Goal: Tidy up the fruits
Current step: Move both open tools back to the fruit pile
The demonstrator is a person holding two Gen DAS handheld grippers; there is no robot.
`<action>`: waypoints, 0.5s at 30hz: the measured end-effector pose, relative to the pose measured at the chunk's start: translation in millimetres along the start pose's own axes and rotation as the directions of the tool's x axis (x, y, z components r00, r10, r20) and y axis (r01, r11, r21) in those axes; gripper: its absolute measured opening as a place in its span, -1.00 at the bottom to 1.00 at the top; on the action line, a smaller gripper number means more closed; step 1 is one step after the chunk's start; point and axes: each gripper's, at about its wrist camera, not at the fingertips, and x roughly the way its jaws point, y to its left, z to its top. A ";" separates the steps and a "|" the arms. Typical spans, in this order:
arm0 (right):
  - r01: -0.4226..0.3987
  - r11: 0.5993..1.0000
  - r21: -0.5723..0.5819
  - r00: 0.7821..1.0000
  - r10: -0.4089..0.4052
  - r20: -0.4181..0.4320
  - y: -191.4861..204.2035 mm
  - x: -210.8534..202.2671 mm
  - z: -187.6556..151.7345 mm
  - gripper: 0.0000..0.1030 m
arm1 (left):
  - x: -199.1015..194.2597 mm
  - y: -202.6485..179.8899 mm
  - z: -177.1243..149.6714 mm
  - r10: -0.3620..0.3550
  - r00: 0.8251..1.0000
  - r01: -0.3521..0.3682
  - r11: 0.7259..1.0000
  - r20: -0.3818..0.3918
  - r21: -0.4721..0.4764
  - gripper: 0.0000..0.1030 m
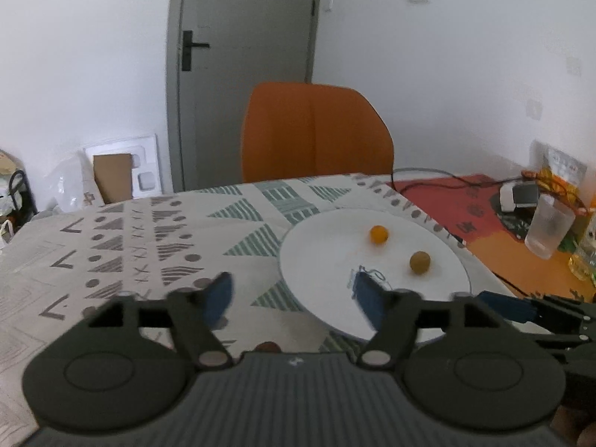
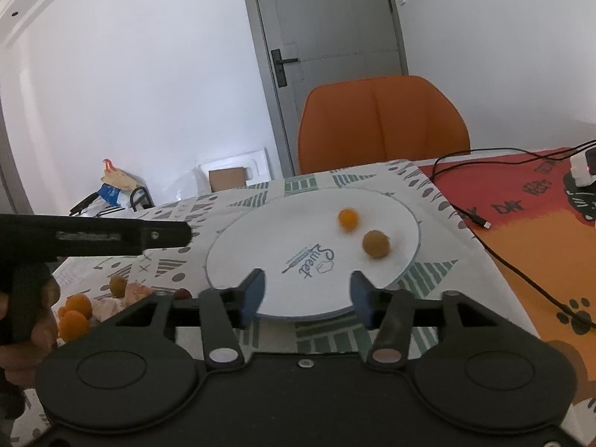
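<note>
A white plate lies on the patterned tablecloth. On it sit a small orange fruit and a brownish round fruit. My left gripper is open and empty, hovering at the plate's near left rim. My right gripper is open and empty over the plate's near edge; its fingers show at the right in the left wrist view. A pile of loose fruits lies left of the plate, orange and brownish ones with pale peeled pieces. The left gripper body reaches above that pile.
An orange chair stands behind the table. A red-orange mat with black cables lies at right. A clear plastic cup and a charger stand at far right. A door and boxes are behind.
</note>
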 end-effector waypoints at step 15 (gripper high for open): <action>0.011 0.999 -0.039 0.999 -0.009 0.046 31.9 -8.4 -0.8 1.00 | -45.8 39.1 -8.0 0.137 0.989 -0.132 0.988 0.058 -0.081 0.93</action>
